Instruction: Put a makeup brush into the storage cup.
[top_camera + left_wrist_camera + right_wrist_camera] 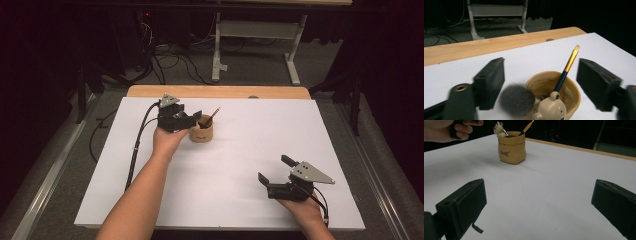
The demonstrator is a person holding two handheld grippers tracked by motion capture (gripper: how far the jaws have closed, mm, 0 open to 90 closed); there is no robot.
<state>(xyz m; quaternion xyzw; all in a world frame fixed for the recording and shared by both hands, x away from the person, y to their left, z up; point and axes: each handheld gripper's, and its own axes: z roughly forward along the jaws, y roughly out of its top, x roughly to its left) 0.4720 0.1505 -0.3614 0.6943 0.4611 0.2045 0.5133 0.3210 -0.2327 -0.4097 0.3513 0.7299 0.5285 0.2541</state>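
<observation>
A tan sack-shaped holder [201, 134] stands toward the far left of the white surface [235, 165], holding a slim gold-and-dark brush [566, 68] that leans out of its mouth, a fluffy grey brush head [517, 100] and a small bear figure [551, 108] at the rim. I judge the slim brush light and stiff, its smooth handle liable to slip; the exposed stretch above the rim looks the best place to grip, clear of the soft tip. The holder looks like glazed ceramic, so it may tip or chip if knocked. My left tongs [192, 120] hover just over the holder's mouth, spread wide and gripping nothing. My right tongs [272, 172] wait well apart at the near right, also spread and empty.
</observation>
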